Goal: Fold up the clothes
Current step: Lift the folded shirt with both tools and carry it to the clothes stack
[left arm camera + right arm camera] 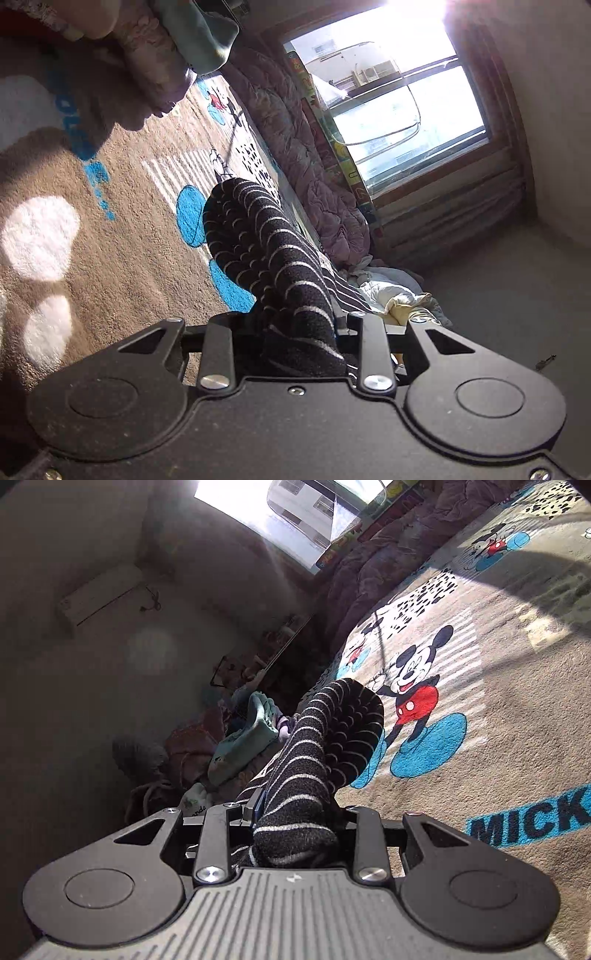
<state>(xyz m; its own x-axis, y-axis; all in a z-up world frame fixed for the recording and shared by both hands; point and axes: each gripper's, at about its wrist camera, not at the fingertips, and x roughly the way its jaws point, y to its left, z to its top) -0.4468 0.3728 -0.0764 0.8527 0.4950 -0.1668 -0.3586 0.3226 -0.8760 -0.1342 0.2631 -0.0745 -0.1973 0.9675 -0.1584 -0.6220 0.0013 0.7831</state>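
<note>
A black garment with thin white stripes (266,251) is bunched up and lifted above a tan Mickey Mouse blanket (110,258). My left gripper (295,332) is shut on one end of it; the fabric covers the fingers. In the right wrist view the same striped garment (325,738) rises from my right gripper (295,823), which is shut on its other end. The fabric hangs in a loop over the blanket (498,757). The fingertips of both grippers are hidden by cloth.
A pink quilt (295,140) lies along the blanket's far edge under a bright window (399,103). A heap of clothes with a teal piece (243,734) lies at the blanket's end. More pink and teal cloth (177,48) is piled at the upper left.
</note>
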